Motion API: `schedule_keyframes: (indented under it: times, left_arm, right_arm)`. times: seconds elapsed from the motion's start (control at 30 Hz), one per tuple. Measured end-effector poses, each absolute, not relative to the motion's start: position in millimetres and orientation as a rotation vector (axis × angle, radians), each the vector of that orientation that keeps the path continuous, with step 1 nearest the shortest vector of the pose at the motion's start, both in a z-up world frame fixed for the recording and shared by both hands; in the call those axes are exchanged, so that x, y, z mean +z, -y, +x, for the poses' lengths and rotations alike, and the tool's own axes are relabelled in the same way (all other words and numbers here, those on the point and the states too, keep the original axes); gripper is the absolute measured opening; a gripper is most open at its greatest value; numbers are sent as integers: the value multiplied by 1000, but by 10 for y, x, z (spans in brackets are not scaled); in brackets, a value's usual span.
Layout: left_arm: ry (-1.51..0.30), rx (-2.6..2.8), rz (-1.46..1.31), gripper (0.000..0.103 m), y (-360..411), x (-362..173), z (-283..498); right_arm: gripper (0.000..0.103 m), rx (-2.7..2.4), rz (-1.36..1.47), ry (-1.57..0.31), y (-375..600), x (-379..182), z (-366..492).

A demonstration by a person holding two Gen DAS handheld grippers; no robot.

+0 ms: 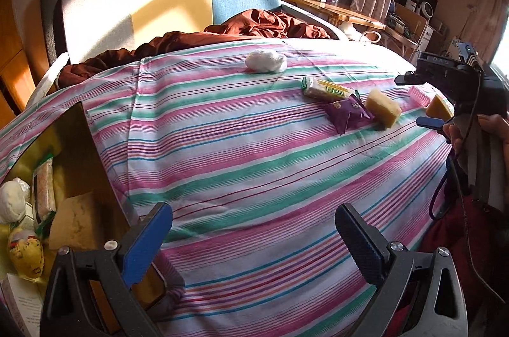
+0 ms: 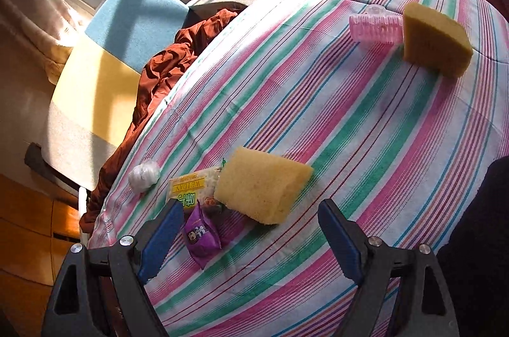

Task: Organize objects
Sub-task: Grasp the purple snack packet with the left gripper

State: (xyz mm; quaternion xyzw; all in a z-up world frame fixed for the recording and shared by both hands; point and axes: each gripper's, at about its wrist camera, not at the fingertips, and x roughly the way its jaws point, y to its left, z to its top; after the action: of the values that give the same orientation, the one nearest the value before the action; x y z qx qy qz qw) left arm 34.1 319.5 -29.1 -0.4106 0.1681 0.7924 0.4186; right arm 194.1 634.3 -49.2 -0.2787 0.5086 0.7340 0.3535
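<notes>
Box [image 1: 79, 165] near left holds some items; sponges [image 2: 261, 190], packets [image 2: 200, 233] remain; both tongs gape wide, empty.

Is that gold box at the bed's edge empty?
No. The gold box already holds a sponge, a white bundle and snack packets.

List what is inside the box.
The box holds a sponge, a white wad, a wrapped snack and a yellow packet. Anything beneath them is covered.
</notes>
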Motion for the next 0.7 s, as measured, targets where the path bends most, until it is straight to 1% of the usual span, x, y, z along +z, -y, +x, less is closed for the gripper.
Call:
schedule_keyframes:
  times: [0.1, 0.33, 0.7]
  left_arm:
    - [-463, 1978, -1003, 103, -3420, -321, 332]
    - [-635, 1876, -890, 103, -4064, -397, 384]
    - [-732, 1670, -846, 103, -4981, -542, 317]
  right_arm:
    - [88, 1916, -724, -1327, -6348, -488, 1919]
    - [88, 1944, -702, -1391, -6358, -515, 1925]
    - [88, 1964, -645, -1482, -6388, -537, 1985]
